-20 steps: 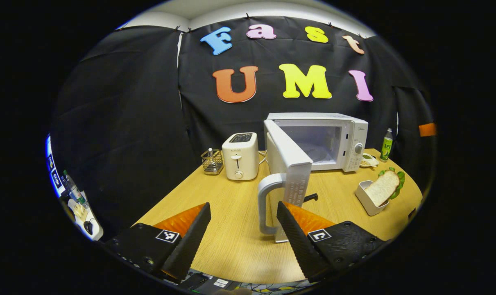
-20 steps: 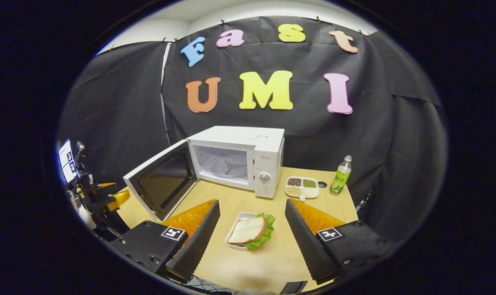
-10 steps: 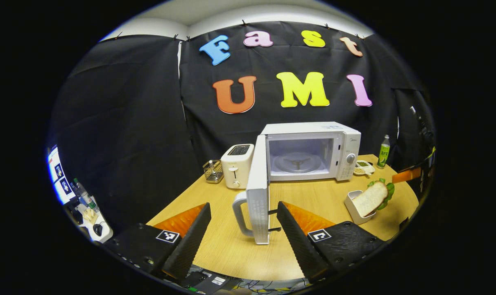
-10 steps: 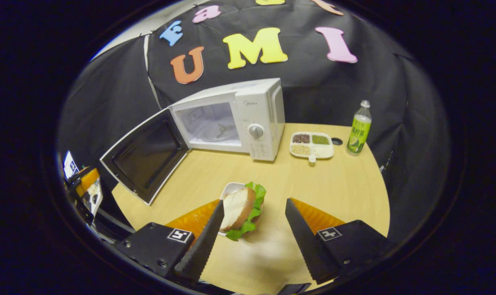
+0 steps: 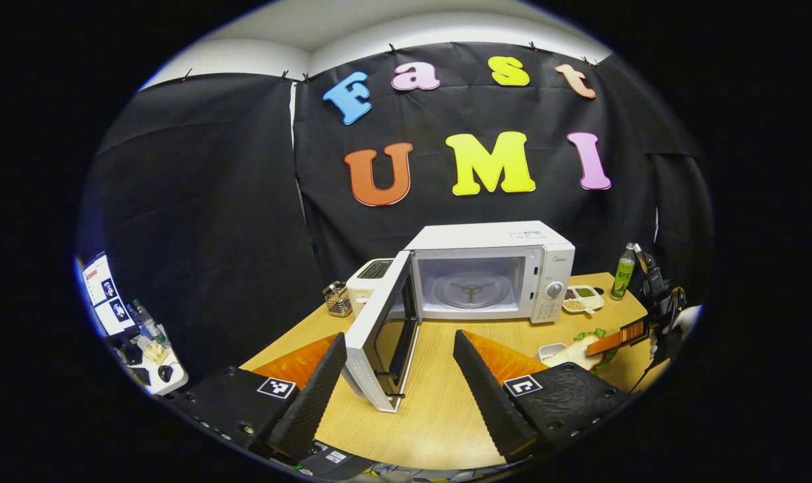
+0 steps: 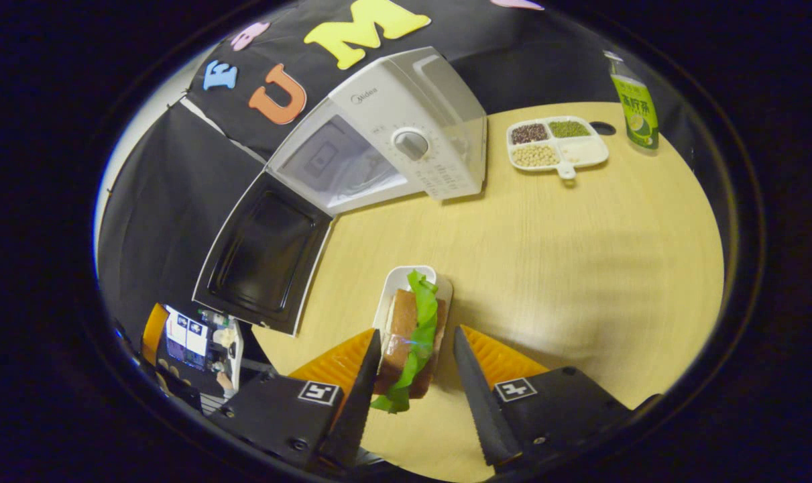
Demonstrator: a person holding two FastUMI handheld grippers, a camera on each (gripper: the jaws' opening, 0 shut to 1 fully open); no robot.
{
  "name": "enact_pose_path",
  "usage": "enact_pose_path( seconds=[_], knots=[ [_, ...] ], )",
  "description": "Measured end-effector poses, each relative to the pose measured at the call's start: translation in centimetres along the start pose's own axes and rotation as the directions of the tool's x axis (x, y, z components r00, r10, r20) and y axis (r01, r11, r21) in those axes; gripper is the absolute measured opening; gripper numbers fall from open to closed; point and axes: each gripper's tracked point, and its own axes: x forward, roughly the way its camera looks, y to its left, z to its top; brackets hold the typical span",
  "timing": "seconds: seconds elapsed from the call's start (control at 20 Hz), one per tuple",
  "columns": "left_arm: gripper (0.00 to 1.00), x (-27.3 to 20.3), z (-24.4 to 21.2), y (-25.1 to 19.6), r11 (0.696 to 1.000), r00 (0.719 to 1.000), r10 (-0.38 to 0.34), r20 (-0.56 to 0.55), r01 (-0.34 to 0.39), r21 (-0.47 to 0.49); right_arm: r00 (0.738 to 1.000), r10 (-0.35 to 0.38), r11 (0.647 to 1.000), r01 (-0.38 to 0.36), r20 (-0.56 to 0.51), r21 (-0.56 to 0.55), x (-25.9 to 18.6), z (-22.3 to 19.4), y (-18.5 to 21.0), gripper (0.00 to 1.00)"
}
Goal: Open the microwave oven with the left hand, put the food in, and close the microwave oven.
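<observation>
The white microwave (image 5: 493,268) stands at the back of the wooden table, its door (image 5: 379,329) swung out to the left and the glass turntable (image 5: 469,292) showing inside. My left gripper (image 5: 395,382) is open, low and in front of the door's free edge, holding nothing. In the right gripper view, the sandwich (image 6: 412,322), bread with lettuce, leans in a small white dish (image 6: 406,270). My right gripper (image 6: 416,331) points down over it, open, with a finger on each side and a narrow gap. The microwave (image 6: 406,134) and its door (image 6: 265,251) lie beyond. In the left gripper view, the right gripper (image 5: 620,339) hovers at the sandwich (image 5: 576,349).
A white toaster (image 5: 372,272) and a wire holder (image 5: 338,300) stand left of the microwave. A divided tray of beans (image 6: 556,141) and a green bottle (image 6: 633,100) sit to its right. Bare tabletop (image 6: 580,255) spreads right of the dish.
My left gripper has drawn back from the door, which has swung wider. My right gripper has tipped down and come over the sandwich, and its fingers have narrowed around it.
</observation>
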Motion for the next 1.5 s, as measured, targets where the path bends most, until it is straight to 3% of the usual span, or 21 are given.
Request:
enact_pose_path(
  seconds=[0.15,0.2,0.25,0.35,0.4,0.45,0.5,0.85,0.9,1.15,1.4,1.5],
  knots=[
    [0.96,-0.6,-0.2,-0.9,1.0,1.0,0.025,-0.018,-0.024,0.015,0.999,0.042,0.998,-0.041,-0.03,0.042,0.3,0.3,0.6,0.4],
    [0.96,-0.6,0.0,-1.0,1.0,0.999,0.026,-0.019,-0.025,0.018,0.998,0.053,0.997,-0.051,-0.039,0.062,0.3,0.4,0.7,0.49],
    [0.97,-0.7,0.1,-1.2,0.999,0.999,0.026,-0.02,-0.025,0.021,0.997,0.064,0.995,-0.06,-0.047,0.083,0.3,0.3,0.9,0.39],
    [0.96,-0.5,0.0,-1.2,1.0,1.0,0.018,-0.02,-0.018,0.024,0.996,0.072,0.994,-0.067,-0.05,0.09,0.2,0.5,1.2,0.35],
    [0.97,-0.2,0.1,-1.0,1.0,1.0,0.009,-0.016,-0.009,0.025,0.997,0.071,0.994,-0.067,-0.043,0.087,0.0,0.7,1.4,0.42],
    [0.96,0.1,0.1,-0.8,1.0,1.0,0.002,-0.007,-0.002,0.028,0.997,0.069,0.994,-0.066,-0.032,0.083,-0.1,1.0,1.6,0.41],
    [0.97,0.4,-0.2,-0.5,1.0,1.0,-0.007,-0.009,0.007,0.03,0.998,0.066,0.995,-0.065,-0.018,0.08,-0.4,1.4,2.1,0.33],
    [0.96,3.1,0.2,2.5,0.993,0.993,-0.115,0.032,0.114,0.033,0.983,0.072,0.991,-0.089,0.167,0.096,-2.6,6.1,9.3,0.31],
    [0.97,3.5,0.2,3.0,0.991,0.991,-0.128,0.036,0.127,0.032,0.978,0.075,0.991,-0.095,0.197,0.097,-2.6,6.9,10.5,0.39],
    [0.97,4.8,-0.2,4.5,0.98,0.979,-0.2,0.026,0.199,0.025,0.931,0.083,0.99,-0.118,0.356,0.079,-0.5,11.6,17.3,0.39],
    [0.97,5.5,0.2,5.5,0.967,0.968,-0.252,0.005,0.252,0.042,0.871,0.062,0.979,-0.149,0.487,0.141,3.8,15.2,20.4,0.39],
    [0.97,5.6,0.9,6.1,0.965,0.966,-0.257,0.01,0.257,0.054,0.842,0.009,0.982,-0.109,0.54,0.154,5.9,16.8,19.6,0.38]
  ],
)
